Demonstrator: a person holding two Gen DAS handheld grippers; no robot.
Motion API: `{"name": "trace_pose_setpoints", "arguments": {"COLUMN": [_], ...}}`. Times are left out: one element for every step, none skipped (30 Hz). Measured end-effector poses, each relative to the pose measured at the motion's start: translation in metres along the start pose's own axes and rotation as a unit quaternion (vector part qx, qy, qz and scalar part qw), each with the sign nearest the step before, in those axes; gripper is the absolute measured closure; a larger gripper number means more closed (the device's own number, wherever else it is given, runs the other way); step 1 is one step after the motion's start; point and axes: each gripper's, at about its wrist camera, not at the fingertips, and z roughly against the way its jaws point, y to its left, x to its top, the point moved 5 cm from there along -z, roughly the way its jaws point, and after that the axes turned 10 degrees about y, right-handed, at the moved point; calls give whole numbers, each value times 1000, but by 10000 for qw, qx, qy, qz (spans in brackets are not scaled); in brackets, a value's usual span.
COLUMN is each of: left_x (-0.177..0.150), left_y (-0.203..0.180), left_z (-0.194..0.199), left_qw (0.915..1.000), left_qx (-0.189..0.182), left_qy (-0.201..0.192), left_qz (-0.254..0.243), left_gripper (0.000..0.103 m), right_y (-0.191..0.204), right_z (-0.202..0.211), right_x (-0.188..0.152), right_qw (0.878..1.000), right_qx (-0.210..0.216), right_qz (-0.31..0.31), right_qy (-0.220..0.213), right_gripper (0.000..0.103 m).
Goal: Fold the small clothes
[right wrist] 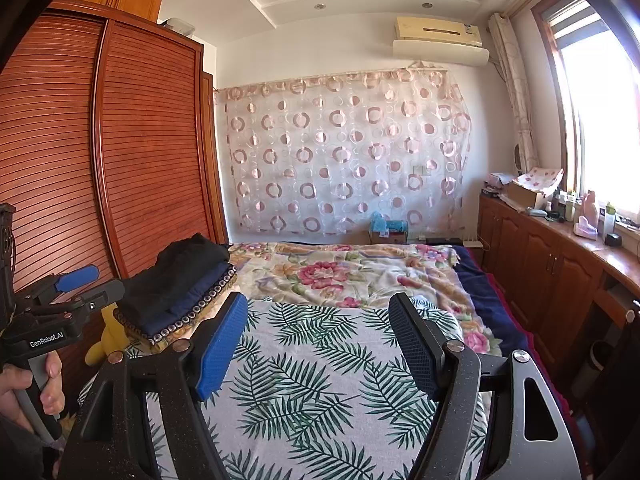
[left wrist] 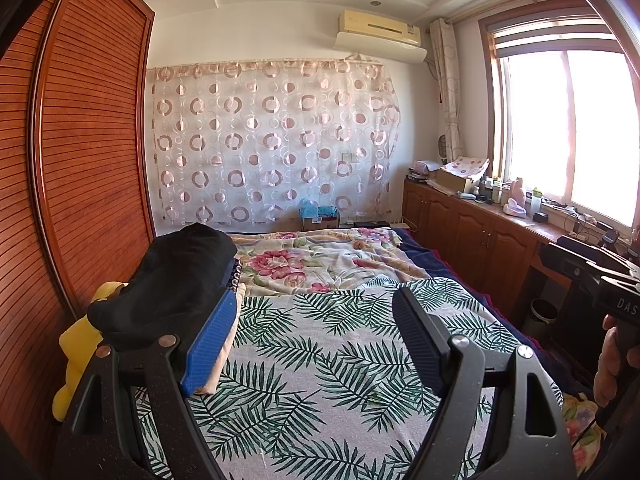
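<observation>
A stack of folded clothes (left wrist: 172, 280), black on top of navy, rests on a bead-trimmed cushion at the bed's left edge and shows again in the right wrist view (right wrist: 180, 280). My left gripper (left wrist: 316, 296) hovers open over the leaf-print cloth (left wrist: 320, 372), its blue pad close beside the stack and nothing between its fingers. My right gripper (right wrist: 318, 300) is also open and empty above the same leaf-print cloth (right wrist: 320, 392). In the right wrist view the left gripper (right wrist: 94, 282) sits at the far left, held by a hand (right wrist: 40, 388).
A yellow plush toy (left wrist: 76, 352) is wedged between the bed and the louvred wardrobe (left wrist: 88, 160). A floral blanket (left wrist: 320, 264) covers the far half of the bed. Wooden cabinets (left wrist: 472, 240) with clutter run under the window on the right, with a bin (left wrist: 540, 314) on the floor.
</observation>
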Motion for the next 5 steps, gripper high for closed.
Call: {"name": "trace_pose_setpoints", "arguments": {"left_x": [0, 0, 0, 0, 0], "left_y": [0, 0, 0, 0, 0], "left_z": [0, 0, 0, 0, 0], "left_qw": [10000, 10000, 10000, 10000, 10000], "left_qx": [-1, -7, -3, 0, 2], "left_qy": [1, -2, -4, -7, -7], "left_qz": [2, -1, -5, -9, -7], "left_gripper": [22, 22, 22, 22, 22], "right_y": [0, 0, 0, 0, 0], "right_z": [0, 0, 0, 1, 1], "right_x": [0, 0, 0, 0, 0], "right_qw": [10000, 10000, 10000, 10000, 10000], "right_qx": [-1, 7, 10, 5, 2], "right_qz": [-2, -1, 1, 3, 5], "right_qy": [0, 0, -2, -6, -10], "right_gripper": [28, 28, 28, 28, 28]}}
